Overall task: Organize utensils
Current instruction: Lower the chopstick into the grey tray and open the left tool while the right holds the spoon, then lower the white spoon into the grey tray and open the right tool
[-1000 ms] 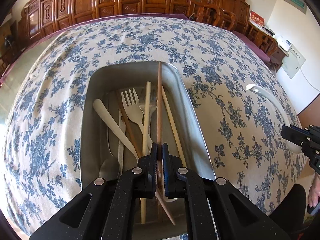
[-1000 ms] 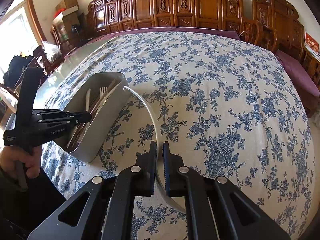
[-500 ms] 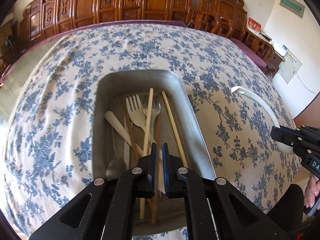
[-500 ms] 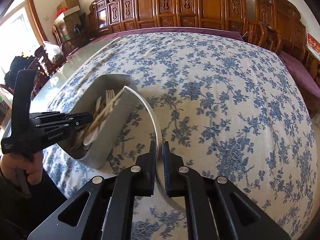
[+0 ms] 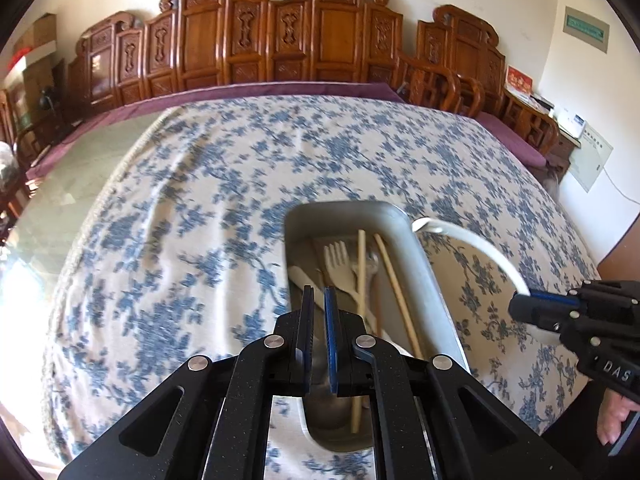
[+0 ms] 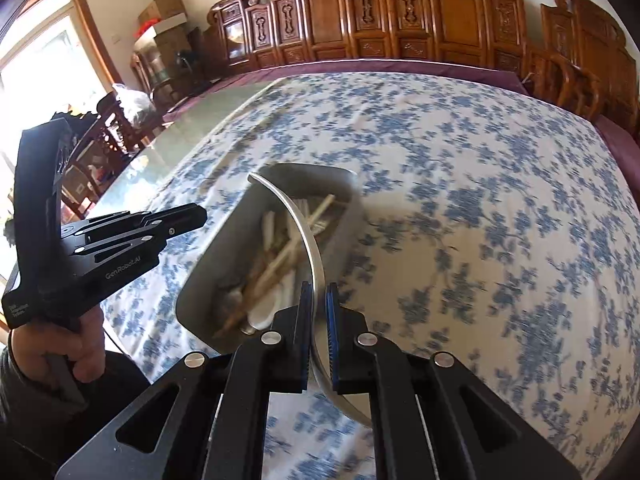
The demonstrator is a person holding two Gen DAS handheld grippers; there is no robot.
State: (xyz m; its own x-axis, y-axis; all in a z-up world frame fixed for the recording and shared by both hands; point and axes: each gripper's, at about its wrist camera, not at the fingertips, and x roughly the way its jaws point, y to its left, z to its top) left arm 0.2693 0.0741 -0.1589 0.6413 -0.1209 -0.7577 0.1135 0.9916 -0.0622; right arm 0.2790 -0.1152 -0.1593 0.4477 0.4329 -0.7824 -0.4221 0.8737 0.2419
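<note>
**Lid held over the utensil tin**

A metal tin [image 5: 430, 280] sits on the table, on a blue-flowered cloth [image 5: 200, 220], towards the near edge. Inside it lie a pale fork [image 5: 340, 264], a light chopstick [image 5: 361, 276], a second chopstick [image 5: 396, 288] along the right wall, and a white flat-handled utensil [image 5: 300, 276] by the left wall; other pieces lower in the heap are too jumbled to name.

The right gripper [image 6: 319, 340] is clamped on the rim of a thin curved metal lid [image 6: 296, 216], its jaws nearly together with only the sheet between them. The lid stands on edge, lifted clear of the cloth, and its far end arcs over the tin's right wall. In the left wrist view the same lid [image 5: 480, 244] shows as a pale band that runs from the tin's far right corner to the right gripper [image 5: 520, 308].

The left gripper [image 5: 319, 340] hangs above the near left part of the tin, jaws drawn together and nothing gripped between them. A hand [image 6: 60, 348] holds its grip at the near left edge of the table.

Carved wooden chairs [image 5: 280, 40] line the far side of the table.
</note>
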